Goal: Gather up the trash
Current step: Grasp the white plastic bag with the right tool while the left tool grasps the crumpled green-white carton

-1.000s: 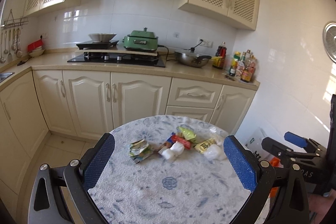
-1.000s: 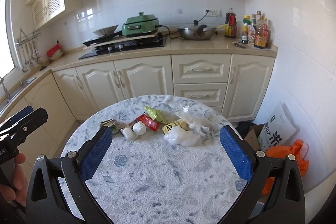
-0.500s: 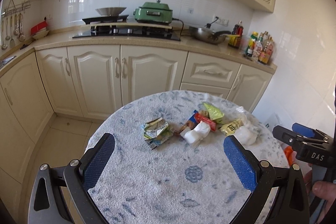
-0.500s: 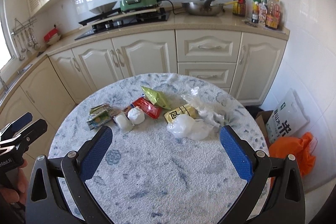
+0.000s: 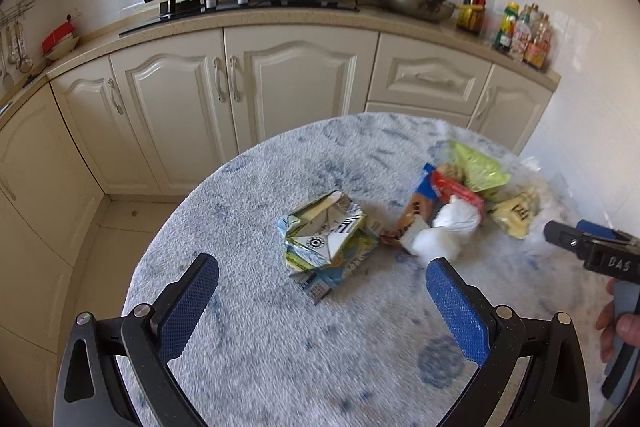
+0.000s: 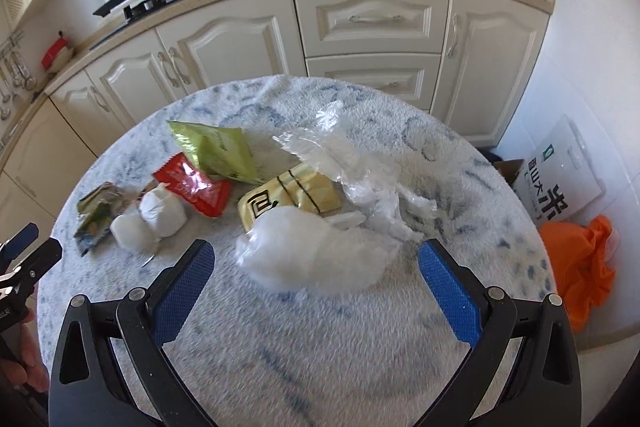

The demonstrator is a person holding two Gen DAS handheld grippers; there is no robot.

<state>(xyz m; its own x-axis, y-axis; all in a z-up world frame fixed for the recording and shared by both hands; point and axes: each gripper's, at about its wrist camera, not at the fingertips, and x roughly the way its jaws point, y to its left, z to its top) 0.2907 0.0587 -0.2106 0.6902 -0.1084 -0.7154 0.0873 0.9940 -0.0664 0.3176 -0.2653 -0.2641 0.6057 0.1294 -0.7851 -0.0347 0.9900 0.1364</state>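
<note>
My right gripper [image 6: 316, 267] hangs with its blue pads wide apart over the round table [image 6: 280, 347]. Just ahead at twelve o'clock lies a white plastic bag [image 6: 316, 259], between my fingers' line. Behind it sits a yellow packet [image 6: 288, 199], touching crumpled clear film [image 6: 360, 171] at one o'clock. At eleven o'clock lie a green pouch [image 6: 216, 151], a red wrapper [image 6: 192, 185] and two white wads [image 6: 148, 223].

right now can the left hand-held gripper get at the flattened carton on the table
Probably yes: the left hand-held gripper is open with the flattened carton just ahead between its fingers, and nothing lies between them.
</note>
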